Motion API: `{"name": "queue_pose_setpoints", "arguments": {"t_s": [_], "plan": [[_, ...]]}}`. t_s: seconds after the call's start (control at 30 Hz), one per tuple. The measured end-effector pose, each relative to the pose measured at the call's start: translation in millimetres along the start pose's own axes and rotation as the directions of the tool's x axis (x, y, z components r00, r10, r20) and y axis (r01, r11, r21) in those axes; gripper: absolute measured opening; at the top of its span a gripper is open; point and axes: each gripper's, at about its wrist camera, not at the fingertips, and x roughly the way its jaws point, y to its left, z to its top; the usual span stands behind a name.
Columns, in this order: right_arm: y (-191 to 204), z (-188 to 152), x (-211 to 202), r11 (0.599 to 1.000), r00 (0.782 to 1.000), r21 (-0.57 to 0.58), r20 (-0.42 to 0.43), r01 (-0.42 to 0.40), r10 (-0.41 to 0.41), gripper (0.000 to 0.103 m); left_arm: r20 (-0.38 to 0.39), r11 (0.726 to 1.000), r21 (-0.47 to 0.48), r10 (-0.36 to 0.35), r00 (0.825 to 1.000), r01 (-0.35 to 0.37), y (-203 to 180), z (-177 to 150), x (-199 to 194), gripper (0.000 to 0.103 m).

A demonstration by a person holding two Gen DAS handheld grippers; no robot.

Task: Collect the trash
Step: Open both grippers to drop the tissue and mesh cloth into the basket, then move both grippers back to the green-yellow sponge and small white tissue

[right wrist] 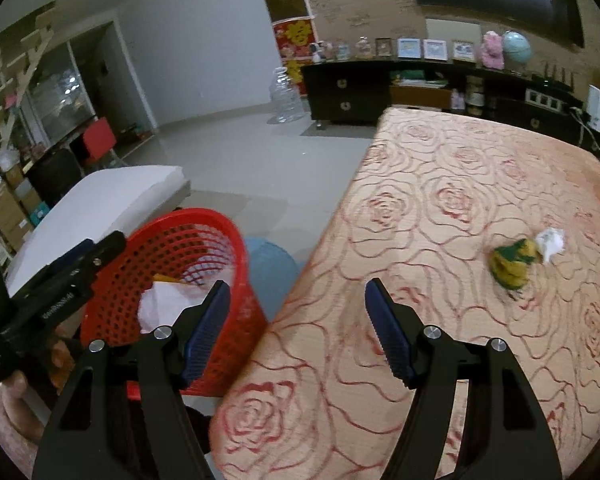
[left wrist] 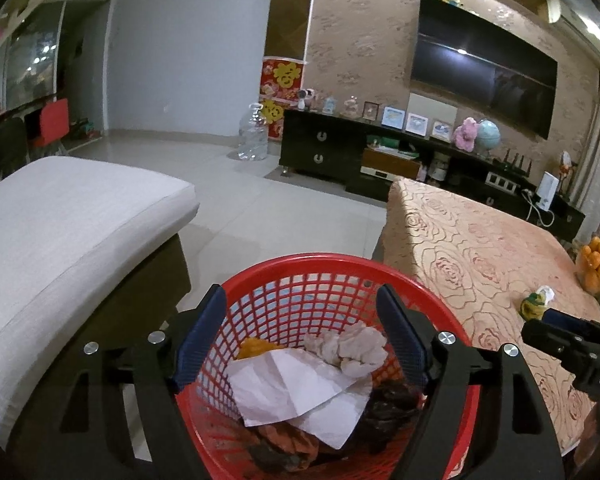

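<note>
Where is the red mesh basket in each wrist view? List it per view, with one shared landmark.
Left wrist view: the red mesh basket sits bottom centre, below the open left gripper.
Right wrist view: it is lower left, beside the table edge.
Shared landmark: the rose-patterned tablecloth.

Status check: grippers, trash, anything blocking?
Left gripper open over red bin. Right gripper open, empty. Yellow-green wrapper and white wad on table. Path clear.
</note>
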Motion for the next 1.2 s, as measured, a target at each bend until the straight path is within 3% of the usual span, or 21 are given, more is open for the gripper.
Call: {"name": "queue_pose_setpoints", "arguments": {"t_s": [0.23, 0.57, 0.73, 0.97, 1.1, 1.2], "plan": [[-48, -12, -22, 0.992, 0.992, 0.033, 0.027, 0.121, -0.122, 0.074, 0.034, 0.999, 0.019, -0.041, 0.999, 0.04, -12, -1, -8, 0.075], [-157, -35, -47, 0.931, 0.942, 0.152, 0.003, 0.331, -0.335, 0.076, 0.073, 0.992, 0.055, -0.12, 0.99, 0.116, -47, 2, -22, 0.083], [-184, -33, -53, 0.91, 0.93, 0.206, 0.001, 0.36, -0.368, 0.076, 0.067, 0.983, 0.095, -0.162, 0.985, 0.155, -78, 5, -23, 0.086], [-199, -9, -52, 0.908, 0.919, 0.172, 0.024, 0.383, -0.393, 0.076, 0.017, 0.958, 0.171, -0.235, 0.972, 0.229, -137, 3, -10, 0.087], [-214, -13, -53, 0.91, 0.925, 0.198, 0.035, 0.364, -0.378, 0.076, -0.049, 0.938, 0.195, -0.282, 0.958, 0.287, -172, -3, 10, 0.087], [-229, -23, -52, 0.904, 0.933, 0.246, -0.001, 0.35, -0.361, 0.076, -0.128, 0.926, 0.188, -0.308, 0.943, 0.328, -195, -8, 35, 0.087]]}}
